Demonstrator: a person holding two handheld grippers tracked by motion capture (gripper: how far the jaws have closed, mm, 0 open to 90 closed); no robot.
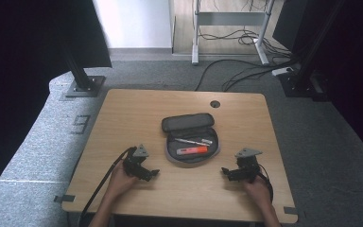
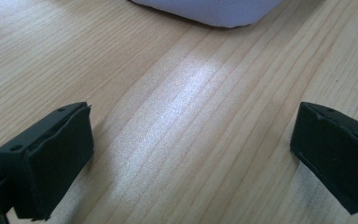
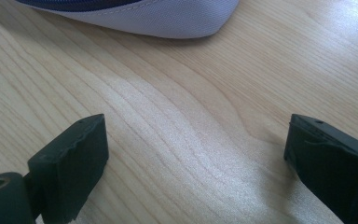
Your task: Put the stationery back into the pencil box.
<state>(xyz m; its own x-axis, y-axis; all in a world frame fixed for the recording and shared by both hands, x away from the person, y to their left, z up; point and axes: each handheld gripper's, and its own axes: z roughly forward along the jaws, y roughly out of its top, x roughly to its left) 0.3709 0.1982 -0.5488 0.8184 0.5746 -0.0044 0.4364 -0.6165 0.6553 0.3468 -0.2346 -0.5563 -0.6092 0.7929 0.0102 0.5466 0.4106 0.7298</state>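
A grey pencil case (image 1: 190, 137) lies unzipped and spread flat at the middle of the wooden table (image 1: 137, 113). Inside it rest an orange marker (image 1: 192, 151) and a white pen (image 1: 194, 141). My left gripper (image 1: 153, 173) rests low on the table to the case's left, jaws wide apart over bare wood, held by a hand. My right gripper (image 1: 224, 170) sits to the case's right, also open and empty. The case's pale rim (image 2: 214, 11) lies beyond the left gripper (image 2: 191, 149); the same rim (image 3: 140, 18) lies beyond the right gripper (image 3: 196, 163).
A round cable hole (image 1: 215, 103) sits near the table's far edge. Black stands (image 1: 82, 80) and loose cables (image 1: 246, 71) are on the grey carpet beyond the table. Bare wood surrounds the case on every side.
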